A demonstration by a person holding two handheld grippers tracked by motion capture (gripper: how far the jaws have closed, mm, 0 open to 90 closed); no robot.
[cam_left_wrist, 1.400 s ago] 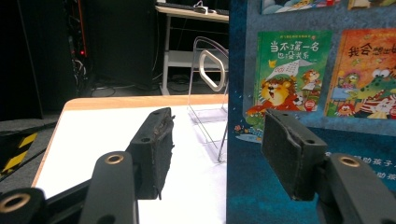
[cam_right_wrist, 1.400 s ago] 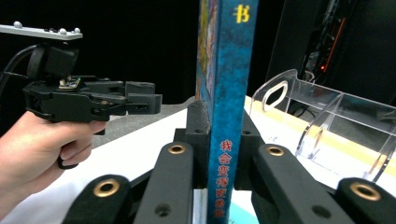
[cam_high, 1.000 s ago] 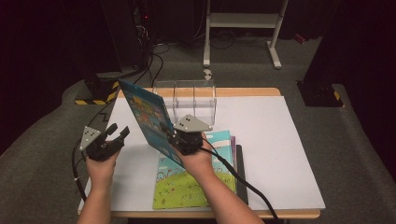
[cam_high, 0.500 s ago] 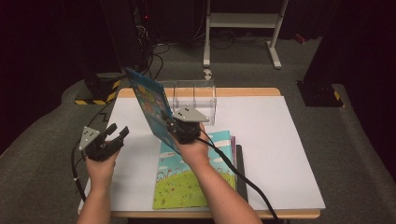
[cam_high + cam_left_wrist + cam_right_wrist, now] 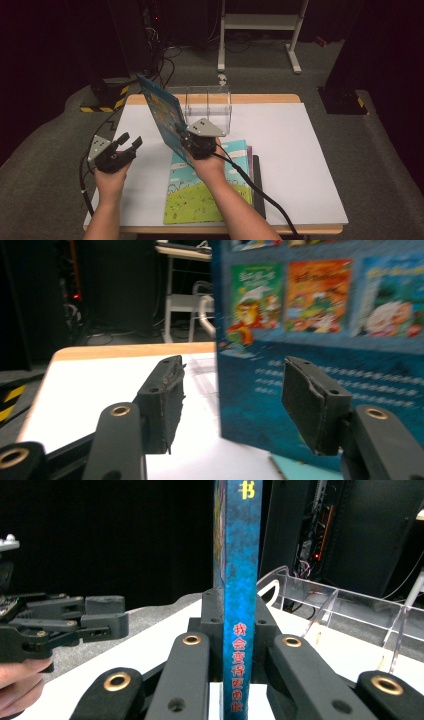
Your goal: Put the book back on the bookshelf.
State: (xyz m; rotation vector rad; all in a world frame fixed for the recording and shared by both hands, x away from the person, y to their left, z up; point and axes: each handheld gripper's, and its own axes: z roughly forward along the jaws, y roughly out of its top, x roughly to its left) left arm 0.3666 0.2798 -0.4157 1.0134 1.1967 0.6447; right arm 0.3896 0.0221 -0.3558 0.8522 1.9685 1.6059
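At table centre our right gripper (image 5: 186,141) pinches a blue book (image 5: 162,117) upright — our left gripper (image 5: 129,142), at nine o'clock, hangs spread, empty.

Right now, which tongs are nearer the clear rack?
Right. The right tongs, clamping the blue book, sit just before the clear rack; the left tongs hover open, farther left.

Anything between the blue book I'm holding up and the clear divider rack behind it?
Nothing visible. The right claw holds the blue book upright just in front of the clear rack; its slots look empty, and the left claw waits open off to the side.
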